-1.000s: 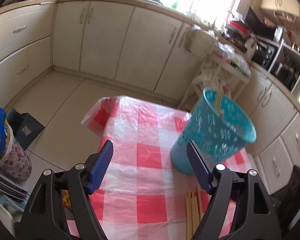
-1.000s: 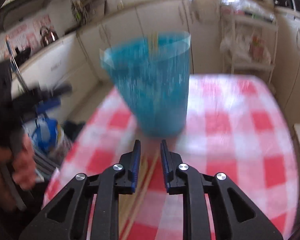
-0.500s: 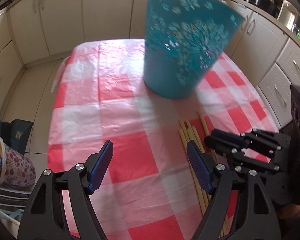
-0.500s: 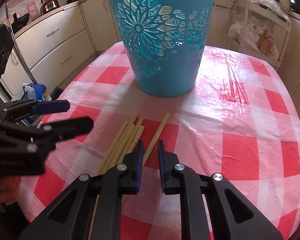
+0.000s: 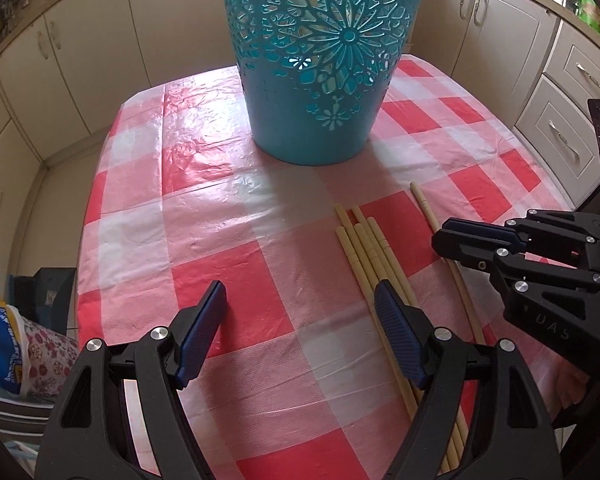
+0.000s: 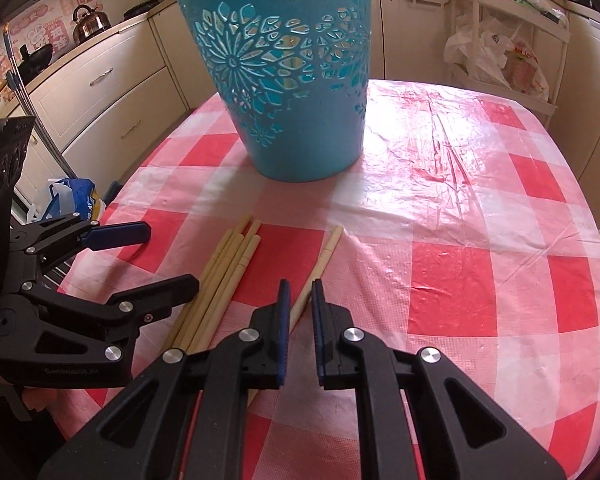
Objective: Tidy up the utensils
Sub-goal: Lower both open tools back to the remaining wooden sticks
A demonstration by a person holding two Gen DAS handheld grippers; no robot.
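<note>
A teal cut-out basket [image 5: 312, 80] [image 6: 292, 80] stands upright at the far side of the red-and-white checked tablecloth [image 5: 228, 208]. A bundle of several pale wooden chopsticks [image 5: 364, 248] [image 6: 224, 272] lies flat in front of it. One single chopstick [image 5: 426, 208] [image 6: 326, 254] lies apart from the bundle. My left gripper [image 5: 300, 286] [image 6: 172, 256] hangs open and empty over the cloth, its right pad above the bundle. My right gripper [image 6: 300, 282] [image 5: 440, 236] is shut to a narrow slit, low over the single chopstick, which still lies on the cloth under the tips.
Cream kitchen cupboards [image 5: 80, 48] ring the small table. A blue bag and a floral container [image 5: 4, 344] sit on the floor by the table's left edge. A white rack with plastic bags [image 6: 500, 52] stands behind the table. A kettle [image 6: 90, 20] sits on the counter.
My left gripper has swung down and tilted toward the cloth, staying open. My right gripper has narrowed its jaws and sunk toward the single chopstick.
</note>
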